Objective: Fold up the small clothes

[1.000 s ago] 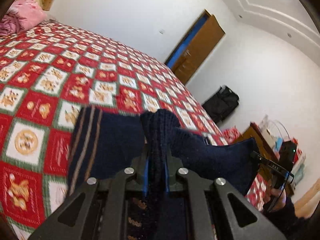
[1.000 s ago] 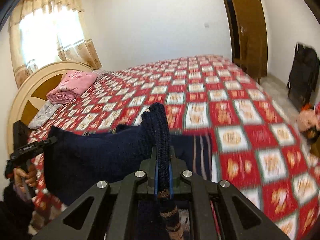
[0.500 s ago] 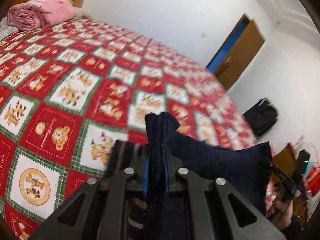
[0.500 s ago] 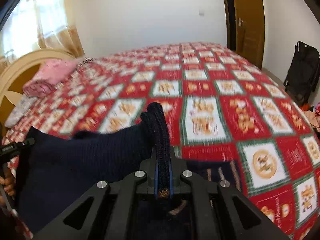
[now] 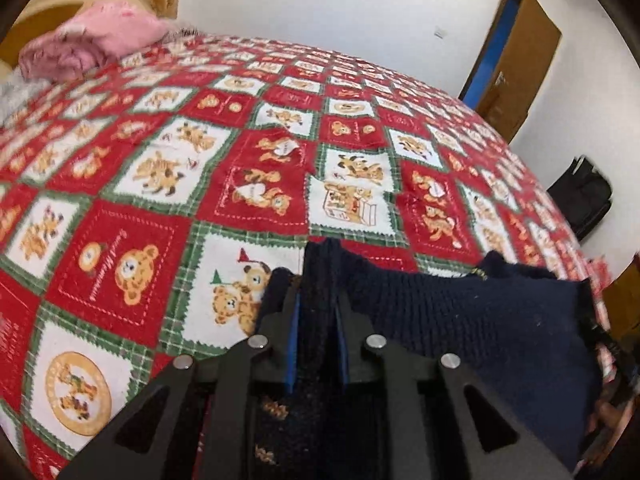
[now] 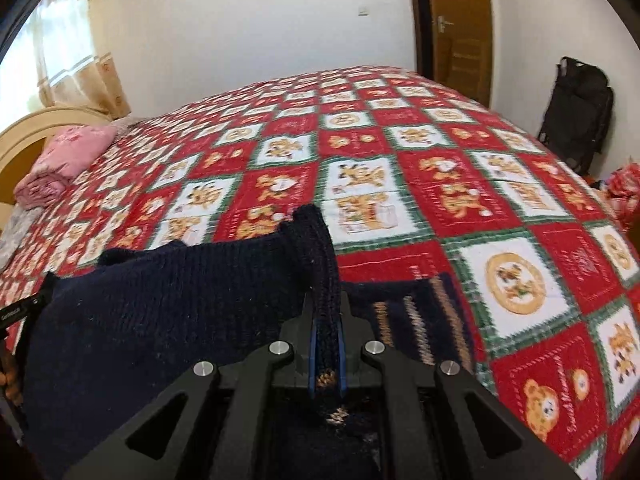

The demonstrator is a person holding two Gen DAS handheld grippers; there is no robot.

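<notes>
A dark navy knitted sweater, coarse-ribbed with tan stripes on one part, hangs stretched between the two tongs just above the bed. The bed carries a quilted bedspread of red and white squares with teddy bears and green checked borders. The left tongs are opening, a bunched fold of knit between them. The right tongs are clamped on another thick fold. A folded pink blanket lies by the rounded headboard.

The left gripper tilts downward, its jaws opening with knit between them. The right gripper tilts downward too, clamped tight on knit.
</notes>
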